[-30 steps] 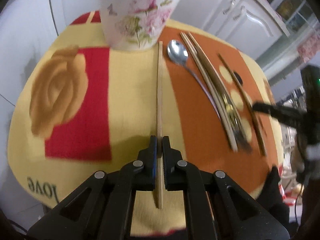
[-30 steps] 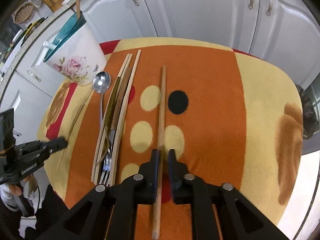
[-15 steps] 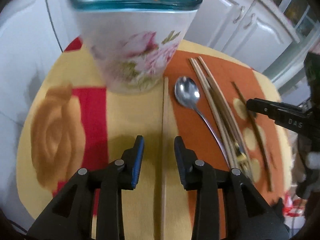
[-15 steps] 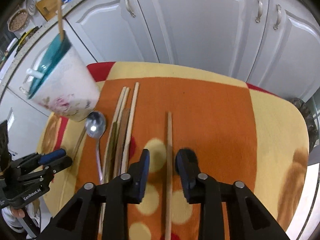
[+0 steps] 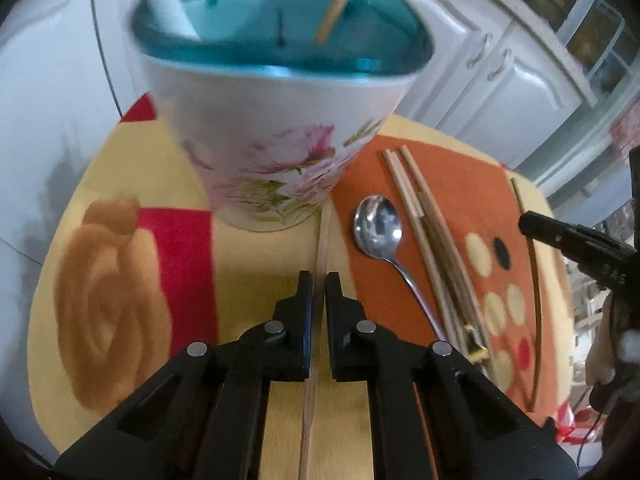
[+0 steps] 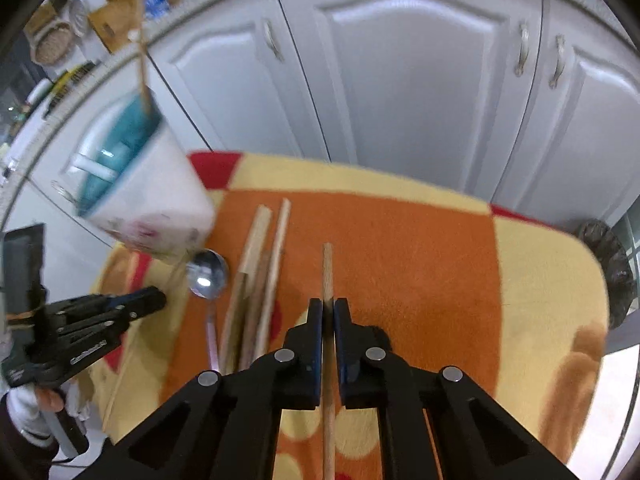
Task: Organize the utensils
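Barely started I'd say: one stick and a white handle stand in the flowered holder (image 5: 276, 152), while the spoon (image 5: 378, 226) and a bundle of chopsticks (image 5: 424, 216) lie on the mat right of it. Left gripper (image 5: 319, 280) looks clamped on a pale chopstick (image 5: 323, 236), though it's blurry. Right gripper (image 6: 328, 306) pinches a darker chopstick (image 6: 327, 268) poking out past its fingers.

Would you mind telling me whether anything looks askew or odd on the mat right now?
Nothing is spilled or broken. The holder stands upright. One chopstick lies alone, its tip beside the holder's base, away from the bundle past the spoon.
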A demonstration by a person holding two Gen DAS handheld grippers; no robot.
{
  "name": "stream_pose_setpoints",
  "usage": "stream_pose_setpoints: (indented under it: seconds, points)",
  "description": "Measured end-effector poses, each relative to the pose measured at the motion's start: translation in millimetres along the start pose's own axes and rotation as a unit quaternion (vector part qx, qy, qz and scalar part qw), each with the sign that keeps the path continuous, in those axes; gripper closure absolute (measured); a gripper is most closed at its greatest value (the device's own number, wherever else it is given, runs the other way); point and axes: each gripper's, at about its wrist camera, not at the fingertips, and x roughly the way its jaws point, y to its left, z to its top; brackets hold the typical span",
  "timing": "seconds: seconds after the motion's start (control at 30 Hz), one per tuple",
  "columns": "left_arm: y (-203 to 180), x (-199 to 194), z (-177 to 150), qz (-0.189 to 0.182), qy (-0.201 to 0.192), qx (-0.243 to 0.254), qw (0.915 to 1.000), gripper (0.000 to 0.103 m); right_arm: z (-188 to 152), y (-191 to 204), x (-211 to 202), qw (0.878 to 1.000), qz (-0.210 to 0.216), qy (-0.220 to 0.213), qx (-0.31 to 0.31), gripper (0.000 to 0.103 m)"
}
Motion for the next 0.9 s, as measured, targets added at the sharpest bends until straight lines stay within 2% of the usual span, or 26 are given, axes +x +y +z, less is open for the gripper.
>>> stream_pose_setpoints:
  seconds: [0.27, 0.47, 0.9]
  points:
    - [-5, -78, -10, -0.052, -0.064, -0.003, 0.9966, 0.099, -5, 9, -58, 0.998, 0.027, -0.048, -0.007, 0.098]
    - [-4, -122, -13, -0.067, -0.099, 0.004, 0.9929, 0.099, -8, 22, -94, 0.996, 0.043, -0.077, -0.02, 0.098]
    - [-4, -171, -7, -0.075, -0.148, 0.007, 0.9861, 0.099, 3, 48, -128, 0.989, 0.068, -0.118, -0.05, 0.098]
